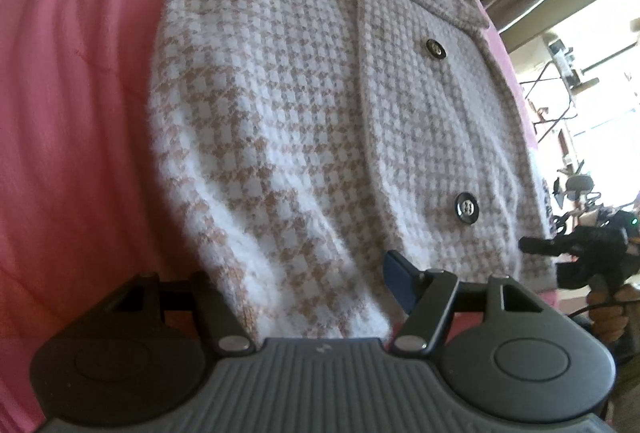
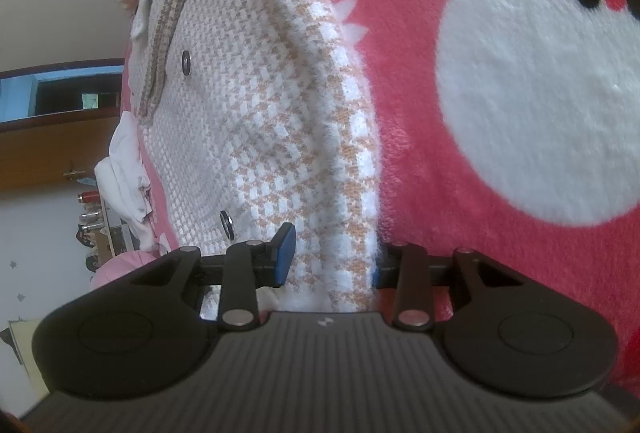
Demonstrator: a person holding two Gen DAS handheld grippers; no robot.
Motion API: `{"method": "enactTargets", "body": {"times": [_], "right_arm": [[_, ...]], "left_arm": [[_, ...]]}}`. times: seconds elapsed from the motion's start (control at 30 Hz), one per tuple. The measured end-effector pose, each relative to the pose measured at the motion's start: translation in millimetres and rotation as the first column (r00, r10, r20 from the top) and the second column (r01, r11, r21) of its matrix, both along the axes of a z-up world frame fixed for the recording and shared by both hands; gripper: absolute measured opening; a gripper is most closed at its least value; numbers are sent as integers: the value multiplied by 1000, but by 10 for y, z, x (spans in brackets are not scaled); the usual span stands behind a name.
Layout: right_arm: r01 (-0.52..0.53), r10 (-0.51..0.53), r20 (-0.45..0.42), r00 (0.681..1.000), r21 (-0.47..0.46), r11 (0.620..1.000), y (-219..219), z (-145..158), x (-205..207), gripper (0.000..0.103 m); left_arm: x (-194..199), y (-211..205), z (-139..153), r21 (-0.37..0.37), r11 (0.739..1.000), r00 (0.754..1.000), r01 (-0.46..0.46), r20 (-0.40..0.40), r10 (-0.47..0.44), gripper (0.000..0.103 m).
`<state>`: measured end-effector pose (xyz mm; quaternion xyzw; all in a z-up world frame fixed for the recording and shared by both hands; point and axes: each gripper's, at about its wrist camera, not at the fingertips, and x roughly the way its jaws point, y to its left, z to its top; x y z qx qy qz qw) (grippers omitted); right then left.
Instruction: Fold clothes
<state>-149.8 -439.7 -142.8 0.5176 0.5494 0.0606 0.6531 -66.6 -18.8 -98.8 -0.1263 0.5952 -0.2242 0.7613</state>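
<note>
lying flat on the pink blanket (image 2: 420,137), the houndstooth jacket (image 1: 280,113) is pinched at its hem by the right gripper (image 2: 332,265) & only straddled, w/ jaws apart, by the left gripper (image 1: 304,297), so one-sided lift could skew the fold.

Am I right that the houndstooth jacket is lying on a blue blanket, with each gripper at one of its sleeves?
Not quite: the blanket is pink, with white patches, not blue, as the right wrist view shows. The rest stands: the houndstooth jacket lies on it, with the left gripper and the right gripper each at a sleeve.
</note>
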Motion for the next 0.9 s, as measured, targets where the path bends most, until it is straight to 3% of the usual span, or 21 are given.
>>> {"method": "enactTargets", "body": {"times": [0.9], "right_arm": [[-7, 7, 4, 1000, -13, 1000, 33, 6, 19, 33]], "left_arm": [[-59, -148, -17, 93, 995, 999, 41, 13, -43, 71]]}}
